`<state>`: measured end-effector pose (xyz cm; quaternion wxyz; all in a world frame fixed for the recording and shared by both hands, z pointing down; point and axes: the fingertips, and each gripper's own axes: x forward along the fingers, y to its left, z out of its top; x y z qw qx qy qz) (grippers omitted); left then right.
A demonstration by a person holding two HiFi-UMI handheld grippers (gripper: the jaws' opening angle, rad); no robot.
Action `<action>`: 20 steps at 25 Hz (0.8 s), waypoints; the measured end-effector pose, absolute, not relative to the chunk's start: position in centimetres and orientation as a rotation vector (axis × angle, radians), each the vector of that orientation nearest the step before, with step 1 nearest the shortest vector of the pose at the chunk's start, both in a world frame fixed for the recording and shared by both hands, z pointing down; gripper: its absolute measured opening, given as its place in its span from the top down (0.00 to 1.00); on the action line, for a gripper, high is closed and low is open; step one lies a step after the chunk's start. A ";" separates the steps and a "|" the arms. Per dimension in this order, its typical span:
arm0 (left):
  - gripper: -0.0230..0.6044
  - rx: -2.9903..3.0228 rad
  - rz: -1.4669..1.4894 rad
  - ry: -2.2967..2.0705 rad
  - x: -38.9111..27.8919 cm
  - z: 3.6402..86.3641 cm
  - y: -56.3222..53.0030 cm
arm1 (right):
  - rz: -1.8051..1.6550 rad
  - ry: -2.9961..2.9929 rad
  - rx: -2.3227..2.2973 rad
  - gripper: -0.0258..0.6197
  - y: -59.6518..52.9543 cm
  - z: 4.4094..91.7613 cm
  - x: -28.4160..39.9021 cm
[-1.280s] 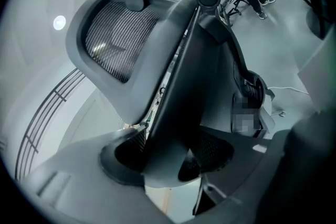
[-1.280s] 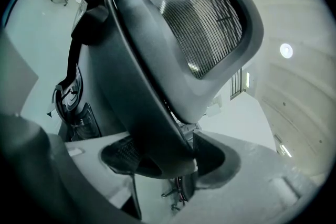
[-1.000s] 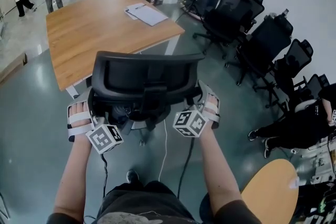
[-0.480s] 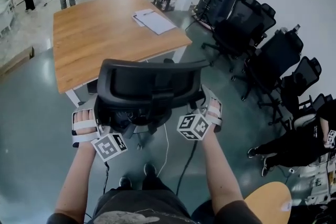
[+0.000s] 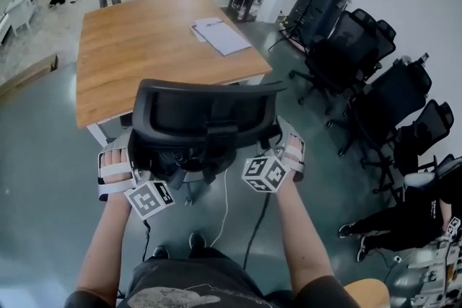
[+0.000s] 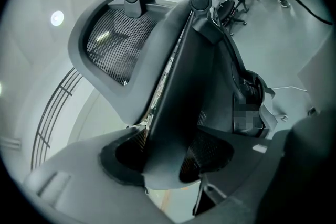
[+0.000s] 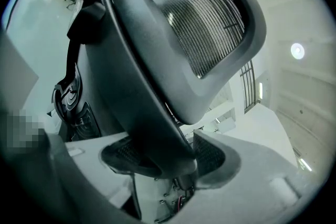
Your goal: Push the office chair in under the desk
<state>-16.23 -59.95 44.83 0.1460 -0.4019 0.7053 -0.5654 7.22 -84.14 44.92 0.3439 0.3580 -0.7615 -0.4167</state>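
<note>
The push looks mid-way: the chair (image 5: 202,112) stands just short of the desk (image 5: 144,54), which lies beyond both sets of jaws. The left gripper (image 6: 163,160) pinches the backrest's left edge, and the right gripper (image 7: 168,157) pinches its right edge. The backrest is a curved, hard dark shell framing fine mesh. The desk is a flat wood-grain slab. The next move likely calls for an even forward shove from both sides, so the seat slides straight under.
</note>
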 end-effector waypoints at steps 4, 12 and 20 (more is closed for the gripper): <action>0.52 -1.137 -1.634 2.067 -17.2 45.4 -61.5 | -1.100 -1.987 0.926 0.55 -86.0 45.5 6.0; 0.52 -1.094 -1.653 2.097 -18.5 44.7 -64.9 | -1.112 -2.011 0.900 0.55 -90.3 44.7 3.6; 0.52 -1.061 -1.679 2.115 -19.4 44.8 -67.3 | -1.126 -2.030 0.875 0.55 -94.0 44.7 1.3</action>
